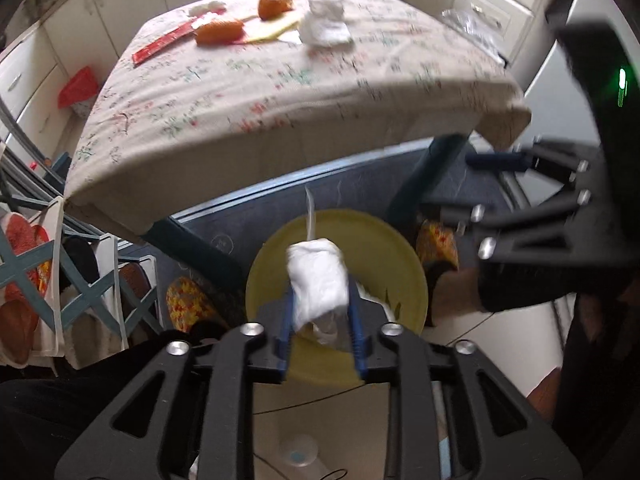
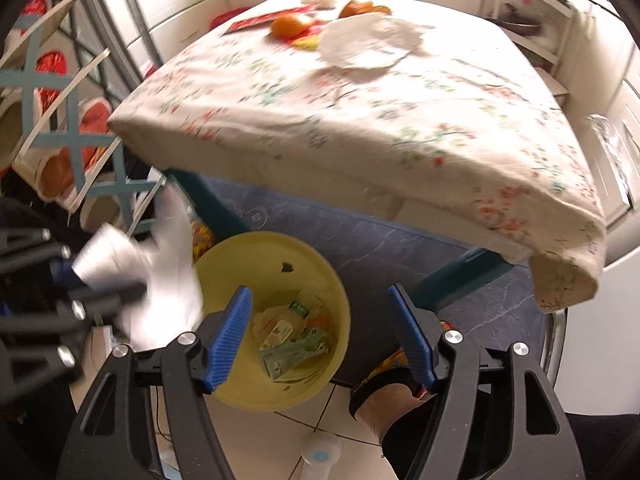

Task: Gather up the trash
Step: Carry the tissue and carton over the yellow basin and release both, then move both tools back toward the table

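Observation:
My left gripper is shut on a crumpled white tissue and holds it over a yellow bin on the floor. In the right wrist view the left gripper and the tissue are blurred at the bin's left rim. My right gripper is open and empty above the yellow bin, which holds green wrappers. On the table lie orange peels, a red wrapper and more white tissue. The right gripper shows at the right in the left wrist view.
The table with a floral cloth stands over a dark blue mat. A shoe rack with slippers is at the left. White cabinets line the back. A foot in a slipper is beside the bin.

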`<state>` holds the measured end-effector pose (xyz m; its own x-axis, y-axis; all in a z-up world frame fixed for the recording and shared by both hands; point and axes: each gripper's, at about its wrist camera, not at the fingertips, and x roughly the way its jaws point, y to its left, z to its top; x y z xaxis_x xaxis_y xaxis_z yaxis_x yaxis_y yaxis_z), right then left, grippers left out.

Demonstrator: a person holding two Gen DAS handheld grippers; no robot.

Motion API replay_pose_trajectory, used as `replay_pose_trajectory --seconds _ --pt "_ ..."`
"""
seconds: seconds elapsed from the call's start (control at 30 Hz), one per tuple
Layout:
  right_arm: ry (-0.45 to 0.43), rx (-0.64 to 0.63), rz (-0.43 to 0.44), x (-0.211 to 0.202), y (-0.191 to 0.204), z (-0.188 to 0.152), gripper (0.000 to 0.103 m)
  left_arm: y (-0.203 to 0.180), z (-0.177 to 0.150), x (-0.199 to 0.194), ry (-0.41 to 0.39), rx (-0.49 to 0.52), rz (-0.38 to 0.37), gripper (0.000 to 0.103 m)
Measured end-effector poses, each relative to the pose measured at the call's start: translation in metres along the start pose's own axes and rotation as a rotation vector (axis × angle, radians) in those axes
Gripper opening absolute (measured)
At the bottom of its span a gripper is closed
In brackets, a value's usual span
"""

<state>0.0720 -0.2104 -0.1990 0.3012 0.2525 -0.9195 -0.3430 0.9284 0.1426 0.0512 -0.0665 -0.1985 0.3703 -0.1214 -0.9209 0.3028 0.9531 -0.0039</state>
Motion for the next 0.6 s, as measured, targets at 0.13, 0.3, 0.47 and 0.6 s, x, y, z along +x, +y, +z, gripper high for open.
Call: replay_pose_trajectory --seconds 0.13,0.3,0.47,0.6 --pt "-0.030 0.035 -0.008 -0.007 -0.006 -0.001 0.068 0.000 0.000 -0.001 -0.005 -0.005 0.006 0.043" --pt "-0.063 0.064 -0.003 -0.014 -0.013 0.002 0.069 0.007 0.002 -0.007 -0.036 -0.036 0.005 0.044" --pt "-0.125 0.094 0.014 -0.023 -0.015 0.006 0.072 0.014 0.007 -0.026 -0.137 -0.072 0.012 0.044" --pt "-0.162 0.100 0.021 -0.029 -0.015 0.008 0.073 0.022 0.012 -0.039 -0.209 -0.115 0.019 0.044"
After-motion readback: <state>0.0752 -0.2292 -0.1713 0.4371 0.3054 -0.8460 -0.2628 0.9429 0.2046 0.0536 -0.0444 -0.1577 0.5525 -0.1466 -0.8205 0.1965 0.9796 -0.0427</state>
